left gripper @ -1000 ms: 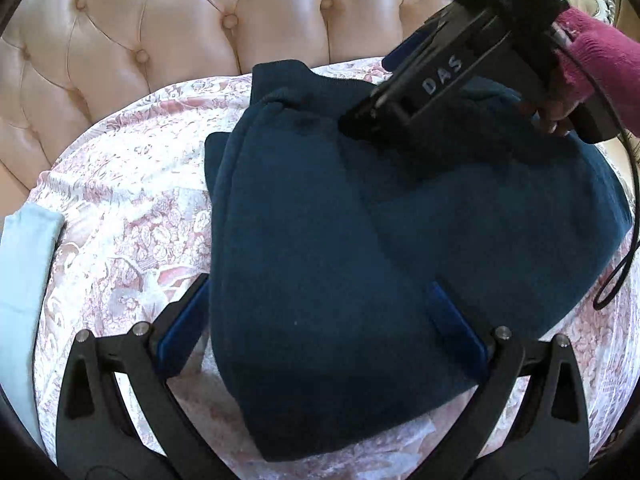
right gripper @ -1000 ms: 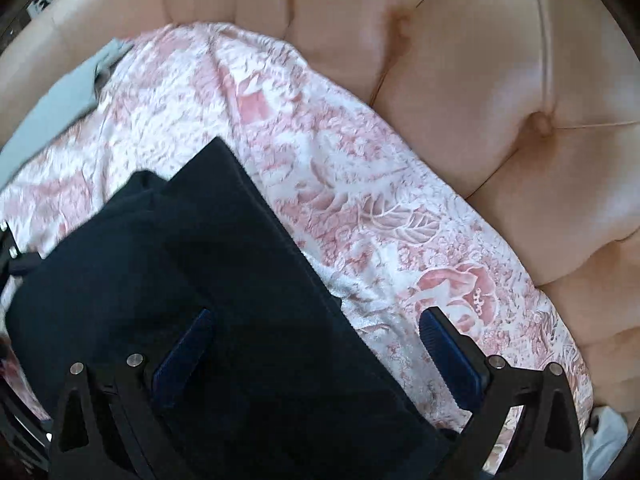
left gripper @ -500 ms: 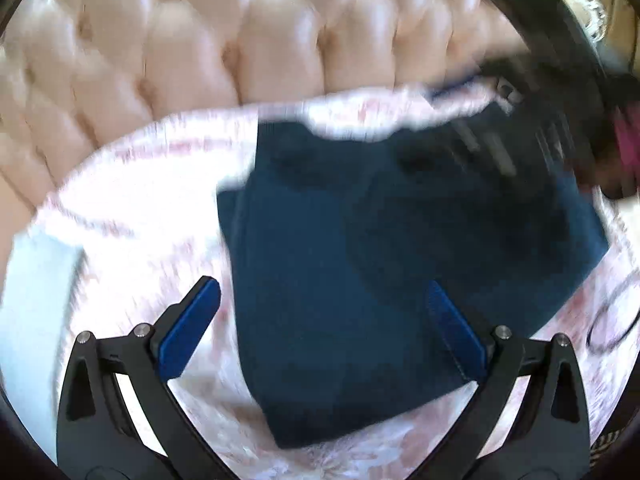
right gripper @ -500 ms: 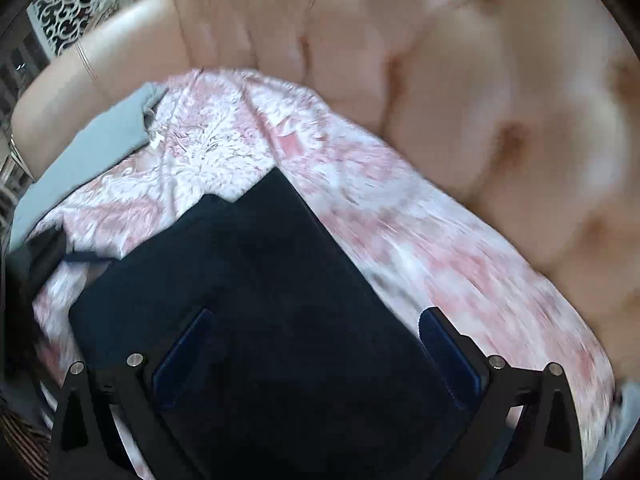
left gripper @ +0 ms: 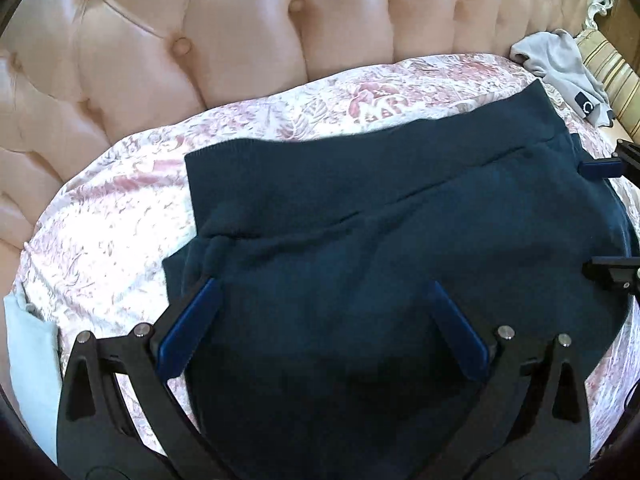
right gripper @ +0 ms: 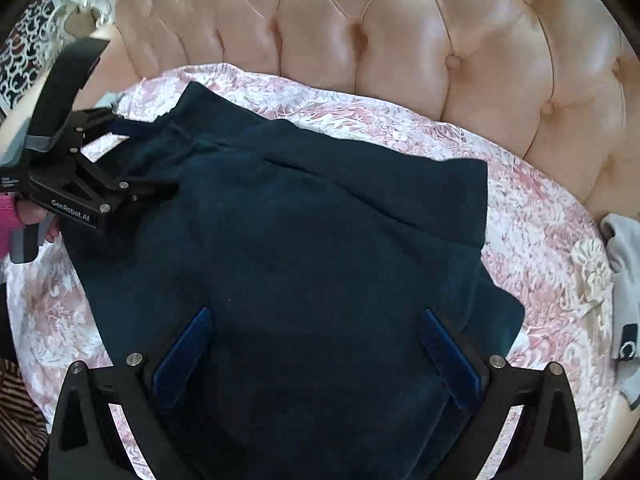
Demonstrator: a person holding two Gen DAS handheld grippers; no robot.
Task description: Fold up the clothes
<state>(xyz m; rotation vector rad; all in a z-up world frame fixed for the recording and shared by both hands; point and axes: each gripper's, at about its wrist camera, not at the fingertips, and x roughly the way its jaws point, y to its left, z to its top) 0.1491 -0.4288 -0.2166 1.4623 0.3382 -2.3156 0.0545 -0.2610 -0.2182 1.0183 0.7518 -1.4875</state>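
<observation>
A dark blue knit garment (left gripper: pixel 360 240) lies folded into a rough rectangle on a pink floral sheet (left gripper: pixel 120 216) over the sofa seat. It also fills the middle of the right wrist view (right gripper: pixel 300 240). My left gripper (left gripper: pixel 322 312) is open above the garment's near left part, holding nothing. It shows at the left of the right wrist view (right gripper: pixel 140 160), over the garment's left edge. My right gripper (right gripper: pixel 316 340) is open above the garment's near edge, holding nothing. Its fingers (left gripper: pixel 600 168) show at the right edge of the left wrist view.
A tufted pink leather backrest (left gripper: pixel 240 40) rises behind the seat. A grey garment (left gripper: pixel 560 60) lies at the sheet's right end; it also shows in the right wrist view (right gripper: pixel 624 280). A pale blue cloth (left gripper: pixel 32 360) lies at the left end.
Both grippers have pulled back and up from the garment. The right gripper left the garment's far side and now hangs over its near edge. The garment lies flatter and wider.
</observation>
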